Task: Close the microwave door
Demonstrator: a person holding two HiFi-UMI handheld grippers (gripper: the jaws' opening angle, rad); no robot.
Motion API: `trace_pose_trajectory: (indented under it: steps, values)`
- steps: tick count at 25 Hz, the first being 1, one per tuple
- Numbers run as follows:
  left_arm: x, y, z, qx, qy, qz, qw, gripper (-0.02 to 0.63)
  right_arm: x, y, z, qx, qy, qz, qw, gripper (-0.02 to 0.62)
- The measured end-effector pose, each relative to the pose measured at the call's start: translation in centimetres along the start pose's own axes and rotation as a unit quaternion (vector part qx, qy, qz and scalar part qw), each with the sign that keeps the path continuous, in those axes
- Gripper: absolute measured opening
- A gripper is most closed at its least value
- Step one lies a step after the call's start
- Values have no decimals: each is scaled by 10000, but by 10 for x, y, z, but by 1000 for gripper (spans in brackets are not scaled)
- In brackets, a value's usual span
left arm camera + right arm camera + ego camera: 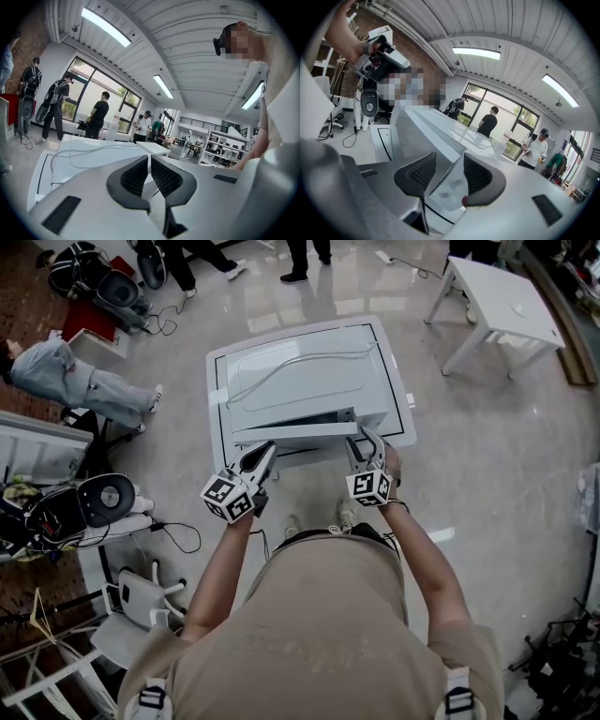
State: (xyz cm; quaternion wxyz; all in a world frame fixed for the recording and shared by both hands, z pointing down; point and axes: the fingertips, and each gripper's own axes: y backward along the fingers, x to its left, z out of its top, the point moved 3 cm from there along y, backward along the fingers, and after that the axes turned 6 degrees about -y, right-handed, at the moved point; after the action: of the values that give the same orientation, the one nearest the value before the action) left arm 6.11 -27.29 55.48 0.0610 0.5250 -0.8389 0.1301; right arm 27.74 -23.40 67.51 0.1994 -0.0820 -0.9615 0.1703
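Note:
The white microwave (309, 390) stands on a low white table (217, 409) in front of me, with a thin cable lying across its top. Its door (295, 434) hangs a little ajar along the front, angled out towards me. My left gripper (265, 452) sits at the door's left end, its jaws together with nothing between them (149, 159). My right gripper (366, 439) is at the door's right end. It is open, and the white edge of the door (433, 136) runs in between its two pads (449, 158) without being pinched.
A small white table (502, 301) stands at the back right. A person (66, 381) sits on the floor at the left, and others stand at the far side. Bags, a helmet-like device (103, 498) and cables crowd the floor at the left.

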Motion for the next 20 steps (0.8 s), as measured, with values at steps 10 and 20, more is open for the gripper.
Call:
trace_pose_trajectory:
  steps: [10, 20]
  values:
    - [1, -5, -2, -51, 75, 455, 9989, 8, -9, -27, 1, -106, 447, 284, 9985, 173]
    - [-4, -12, -1, -35, 107, 750, 9971, 8, -14, -29, 5, -300, 1048, 485, 9929, 173]
